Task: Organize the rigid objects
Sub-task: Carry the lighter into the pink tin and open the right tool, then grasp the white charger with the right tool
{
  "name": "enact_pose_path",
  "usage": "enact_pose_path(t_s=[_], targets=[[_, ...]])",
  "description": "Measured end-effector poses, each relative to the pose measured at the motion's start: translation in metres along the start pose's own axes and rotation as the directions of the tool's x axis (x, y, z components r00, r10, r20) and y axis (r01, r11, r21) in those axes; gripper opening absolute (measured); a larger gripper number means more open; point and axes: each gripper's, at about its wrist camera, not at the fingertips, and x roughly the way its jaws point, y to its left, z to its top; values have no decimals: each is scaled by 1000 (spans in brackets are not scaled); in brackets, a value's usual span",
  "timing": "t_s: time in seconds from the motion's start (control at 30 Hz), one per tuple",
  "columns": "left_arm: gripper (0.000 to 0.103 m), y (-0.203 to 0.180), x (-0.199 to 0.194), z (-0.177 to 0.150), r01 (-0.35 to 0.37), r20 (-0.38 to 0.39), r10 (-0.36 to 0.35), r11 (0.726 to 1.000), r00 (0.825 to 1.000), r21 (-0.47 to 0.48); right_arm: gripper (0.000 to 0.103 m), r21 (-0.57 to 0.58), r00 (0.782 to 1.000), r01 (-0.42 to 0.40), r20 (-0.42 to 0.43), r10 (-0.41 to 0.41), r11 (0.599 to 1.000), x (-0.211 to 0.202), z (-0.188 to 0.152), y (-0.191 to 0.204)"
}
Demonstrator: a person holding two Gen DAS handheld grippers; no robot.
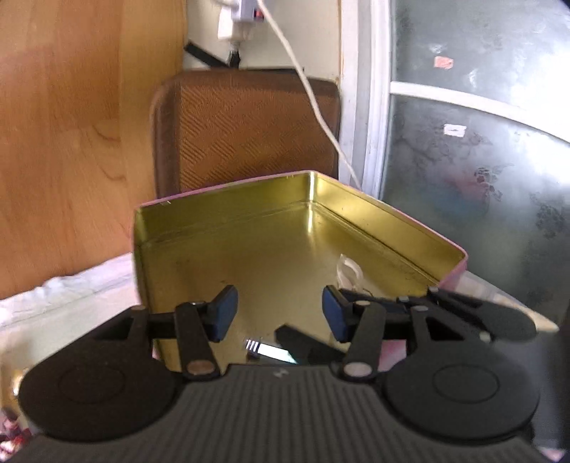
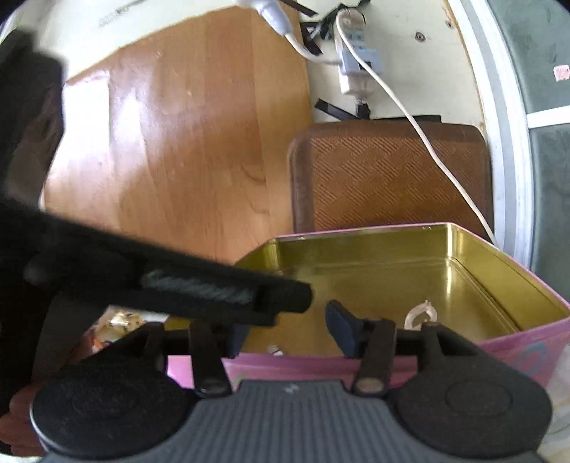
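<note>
An open pink tin with a gold inside (image 1: 249, 228) stands right in front of both grippers; it also shows in the right wrist view (image 2: 392, 256). My left gripper (image 1: 279, 315) is open and empty, its blue pads over the tin's near part. A small USB stick (image 1: 265, 350) and a black object (image 1: 302, 343) lie on the tin floor below it. A clear plastic piece (image 1: 347, 272) lies further right in the tin, also in the right wrist view (image 2: 422, 313). My right gripper (image 2: 288, 329) is open at the tin's near wall. The left gripper's body (image 2: 178, 285) crosses in front of it.
A brown woven tray (image 1: 249, 131) leans upright behind the tin against the wall. A white cable (image 1: 313, 103) hangs from a plug (image 1: 235, 21) down past it. A wooden panel (image 1: 71, 142) is on the left, a frosted glass door (image 1: 481, 160) on the right.
</note>
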Motion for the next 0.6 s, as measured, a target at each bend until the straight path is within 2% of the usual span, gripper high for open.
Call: enact_pose_path(t_s=[0.13, 0.23, 0.33, 0.47, 0.53, 0.6], targets=[[55, 8, -56, -26, 1, 83, 0, 1000, 997, -16, 46, -12, 999, -47, 8, 47, 999, -21, -3, 6], [56, 27, -100, -52, -6, 99, 13, 997, 995, -77, 46, -68, 997, -67, 20, 69, 995, -36, -9, 25], [56, 51, -135, -83, -55, 71, 66, 989, 995, -141, 46, -80, 988, -157, -14, 156, 984, -45, -13, 46], [56, 80, -161, -121, -170, -2, 173, 965, 985, -200, 46, -120, 947, -305, -138, 288, 945, -37, -21, 95], [56, 95, -166, -135, -219, -40, 216, 945, 976, -243, 47, -164, 924, -355, -213, 318, 920, -24, -23, 123], [56, 108, -171, -143, -268, -66, 261, 917, 963, -294, 52, -216, 915, -369, -257, 312, 904, -13, -28, 150]])
